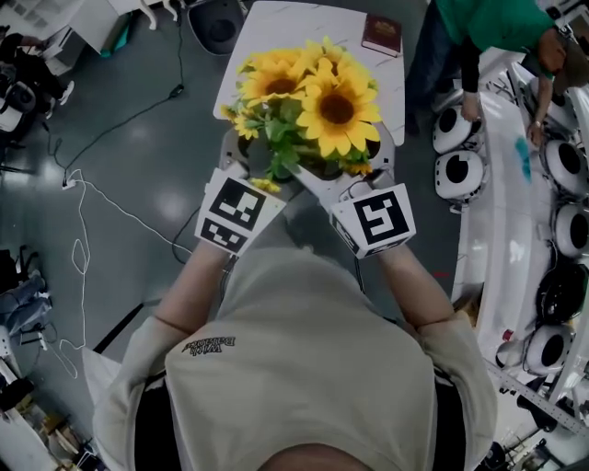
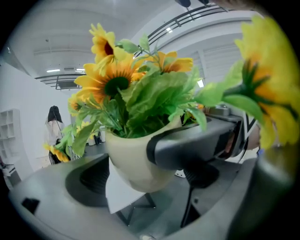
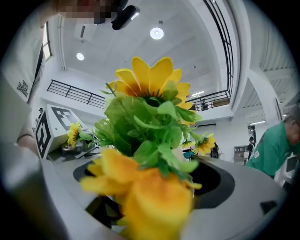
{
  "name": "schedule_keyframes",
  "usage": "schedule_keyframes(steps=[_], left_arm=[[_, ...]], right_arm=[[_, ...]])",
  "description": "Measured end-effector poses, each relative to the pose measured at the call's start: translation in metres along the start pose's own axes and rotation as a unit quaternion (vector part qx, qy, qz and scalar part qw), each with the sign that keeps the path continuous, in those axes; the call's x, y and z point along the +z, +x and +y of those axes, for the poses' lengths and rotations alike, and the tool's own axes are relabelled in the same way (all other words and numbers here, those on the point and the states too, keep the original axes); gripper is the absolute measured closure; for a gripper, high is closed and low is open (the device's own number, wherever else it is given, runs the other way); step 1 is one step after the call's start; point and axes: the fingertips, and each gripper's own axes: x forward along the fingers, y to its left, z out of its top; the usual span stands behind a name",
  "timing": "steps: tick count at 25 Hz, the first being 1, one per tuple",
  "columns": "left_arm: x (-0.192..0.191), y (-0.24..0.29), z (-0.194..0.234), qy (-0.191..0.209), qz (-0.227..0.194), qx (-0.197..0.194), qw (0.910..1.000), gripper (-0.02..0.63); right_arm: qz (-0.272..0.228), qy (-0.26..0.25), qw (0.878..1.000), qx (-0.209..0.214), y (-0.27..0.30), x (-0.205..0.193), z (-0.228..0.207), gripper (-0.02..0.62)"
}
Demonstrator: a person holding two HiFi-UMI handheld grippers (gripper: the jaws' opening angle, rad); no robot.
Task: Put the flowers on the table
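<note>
A bunch of yellow sunflowers (image 1: 311,103) with green leaves stands in a cream pot (image 2: 133,161). It hangs in the air between my two grippers, in front of the person's chest. My left gripper (image 1: 241,155) holds the pot from the left and my right gripper (image 1: 373,158) from the right. In the left gripper view the pot rests against the left jaw, and a dark jaw of the right gripper (image 2: 197,143) presses its other side. In the right gripper view a blurred bloom (image 3: 150,197) hides the pot. The white table (image 1: 276,37) lies just beyond the flowers.
A dark red book (image 1: 381,34) lies on the table's far right corner. A person in green (image 1: 488,28) stands at the upper right beside a white bench with round white parts (image 1: 457,175). A white cable (image 1: 83,216) trails over the grey floor at the left.
</note>
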Motion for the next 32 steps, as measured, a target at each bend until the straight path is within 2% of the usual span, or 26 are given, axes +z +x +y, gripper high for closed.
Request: schedule_keyframes(steps=[12, 20, 32], left_arm=[[-0.01, 0.038, 0.063, 0.0, 0.002, 0.007, 1.0, 0.14], [-0.012, 0.085, 0.112, 0.0, 0.008, -0.009, 0.9999, 0.14], [-0.004, 0.15, 0.21, 0.006, 0.013, -0.038, 0.9992, 0.14]], right_arm=[[-0.001, -0.001, 1.0, 0.008, 0.065, -0.017, -0.033, 0.067], [0.006, 0.009, 1.0, -0.005, 0.115, -0.033, -0.078, 0.067], [0.012, 0.019, 0.999, -0.032, 0.212, -0.041, -0.146, 0.067]])
